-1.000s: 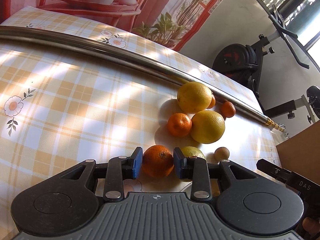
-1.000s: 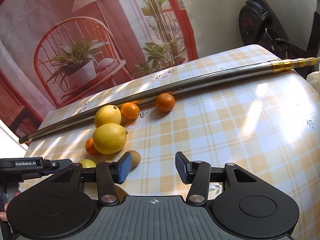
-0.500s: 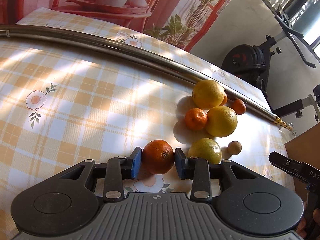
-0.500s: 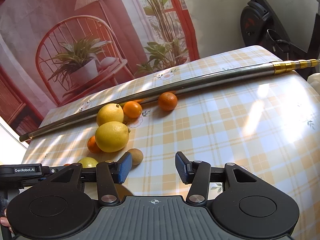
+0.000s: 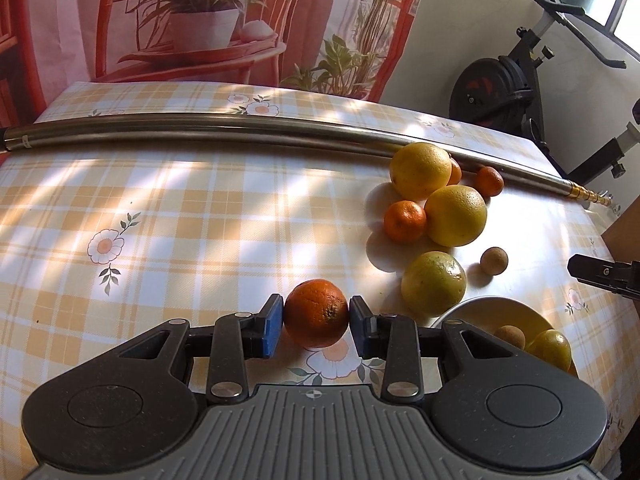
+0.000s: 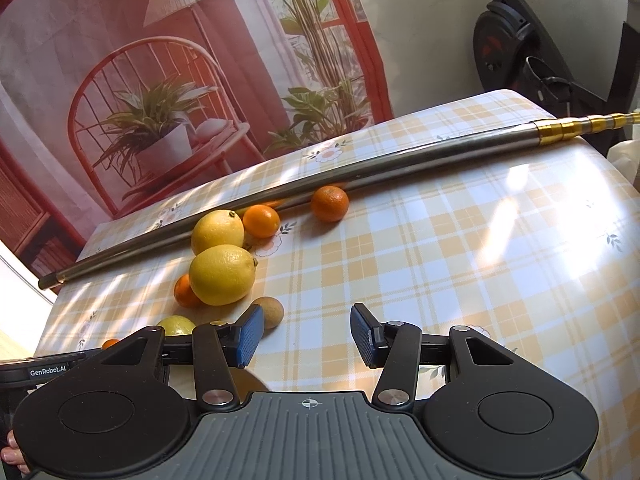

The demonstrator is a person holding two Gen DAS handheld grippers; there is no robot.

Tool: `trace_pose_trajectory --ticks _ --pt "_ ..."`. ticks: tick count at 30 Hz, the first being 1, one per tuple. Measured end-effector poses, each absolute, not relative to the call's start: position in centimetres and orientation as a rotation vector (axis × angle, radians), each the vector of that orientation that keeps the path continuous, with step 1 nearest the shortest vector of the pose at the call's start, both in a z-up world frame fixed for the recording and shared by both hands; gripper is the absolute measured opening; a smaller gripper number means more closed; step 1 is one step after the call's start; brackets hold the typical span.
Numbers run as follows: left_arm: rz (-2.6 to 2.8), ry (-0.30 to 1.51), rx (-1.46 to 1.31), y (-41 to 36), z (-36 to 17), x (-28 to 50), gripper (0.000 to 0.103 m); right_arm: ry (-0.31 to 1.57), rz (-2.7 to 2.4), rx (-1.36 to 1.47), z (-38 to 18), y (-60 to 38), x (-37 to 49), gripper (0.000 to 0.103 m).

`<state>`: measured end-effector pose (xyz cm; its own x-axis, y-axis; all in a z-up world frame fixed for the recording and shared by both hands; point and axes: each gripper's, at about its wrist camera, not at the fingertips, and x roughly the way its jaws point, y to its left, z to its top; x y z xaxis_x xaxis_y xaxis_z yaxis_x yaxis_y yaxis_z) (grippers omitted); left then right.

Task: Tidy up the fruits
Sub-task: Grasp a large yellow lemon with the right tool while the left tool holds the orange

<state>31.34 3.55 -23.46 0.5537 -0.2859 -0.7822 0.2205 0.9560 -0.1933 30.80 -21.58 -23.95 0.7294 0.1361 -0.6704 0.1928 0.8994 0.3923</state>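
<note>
In the left wrist view, my left gripper (image 5: 316, 322) squeezes one orange (image 5: 316, 314) above the table (image 5: 180, 208). The plate (image 5: 476, 310) holds two fruits; seven wait outside it, so I think most work is left. In the right wrist view, my right gripper (image 6: 307, 336) stands open, holding nothing; I count seven loose fruits.

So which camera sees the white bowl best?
The left wrist view. There the white bowl shows its rim and inside at lower right, holding a small brown fruit and a yellow one. In the right wrist view the gripper body hides nearly all of it.
</note>
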Motion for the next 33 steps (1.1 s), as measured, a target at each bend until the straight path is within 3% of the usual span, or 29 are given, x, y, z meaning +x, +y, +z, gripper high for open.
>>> trace_pose_trajectory --ticks 33 --pt "-0.324 0.808 -0.083 3.2 -18.8 29.1 0.038 0.693 0.026 0.35 -21.4 -20.2 31.6 0.046"
